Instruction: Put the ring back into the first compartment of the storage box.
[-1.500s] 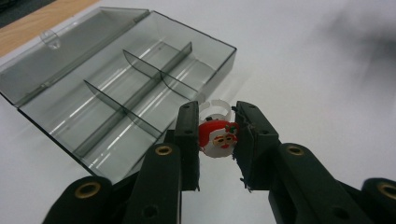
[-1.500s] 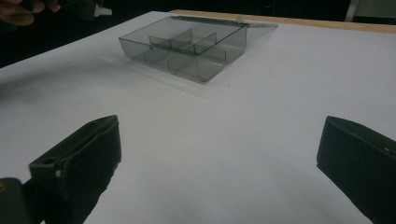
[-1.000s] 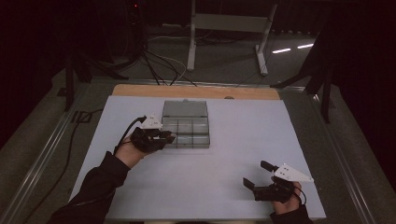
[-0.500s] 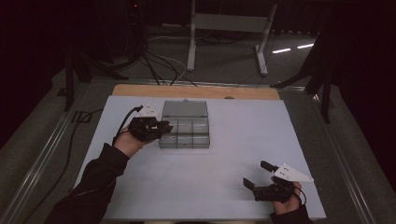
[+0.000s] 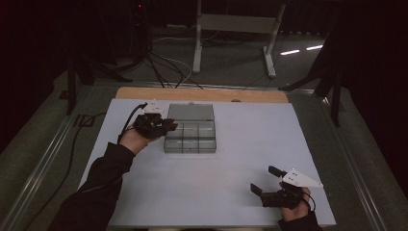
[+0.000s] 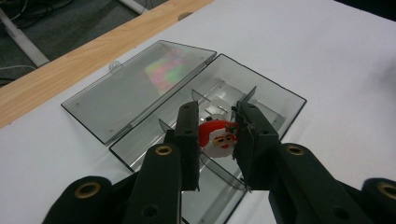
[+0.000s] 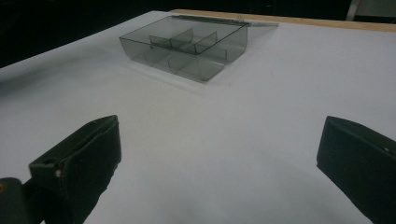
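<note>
The left gripper (image 6: 215, 140) holds a little Santa charm (image 6: 217, 134) between its jaws, over the open clear box (image 6: 275, 100). At 5 o'clock, the right gripper (image 5: 269, 180) rests wide open.

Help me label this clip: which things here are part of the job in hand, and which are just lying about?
Part of the job:
- left gripper, its jaws around a small Santa figure
- clear divided box, lid open flat, under that gripper

Lying about or idle:
- right gripper, jaws wide apart, near the table's front edge
- cables on the floor
- metal stand beyond the table
</note>
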The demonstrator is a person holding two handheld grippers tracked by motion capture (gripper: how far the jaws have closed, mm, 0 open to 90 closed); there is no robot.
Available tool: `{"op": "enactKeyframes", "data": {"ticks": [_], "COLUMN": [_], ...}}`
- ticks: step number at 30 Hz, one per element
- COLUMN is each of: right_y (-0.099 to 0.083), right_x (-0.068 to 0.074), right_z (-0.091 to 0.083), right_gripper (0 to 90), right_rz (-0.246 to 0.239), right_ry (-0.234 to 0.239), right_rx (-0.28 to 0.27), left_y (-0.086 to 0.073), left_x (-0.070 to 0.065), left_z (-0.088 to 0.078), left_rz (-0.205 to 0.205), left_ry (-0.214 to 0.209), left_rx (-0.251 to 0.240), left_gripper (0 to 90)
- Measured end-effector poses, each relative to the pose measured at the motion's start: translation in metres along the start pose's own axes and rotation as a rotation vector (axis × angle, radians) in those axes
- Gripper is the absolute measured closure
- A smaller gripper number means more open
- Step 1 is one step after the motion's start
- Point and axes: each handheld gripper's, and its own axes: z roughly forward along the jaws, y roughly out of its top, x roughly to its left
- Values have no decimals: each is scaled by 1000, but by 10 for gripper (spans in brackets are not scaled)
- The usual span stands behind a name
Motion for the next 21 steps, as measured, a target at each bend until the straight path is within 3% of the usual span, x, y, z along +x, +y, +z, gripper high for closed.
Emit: {"op": "enactKeyframes", "data": {"ticks": [12,21], "right_y": [0,0], "right_x": [0,0], "right_z": [0,0], "right_gripper": [0,0], "right_rz": [0,-1], "right_ry": [1,2], "right_rx": [-1,-1], "left_y": [-1,-10], "left_x": [14,22], "left_z": [21,35], "left_rz": [-24,-52], "left_ry": [6,12], "left_rx": [9,16], "left_gripper": [729,728]}}
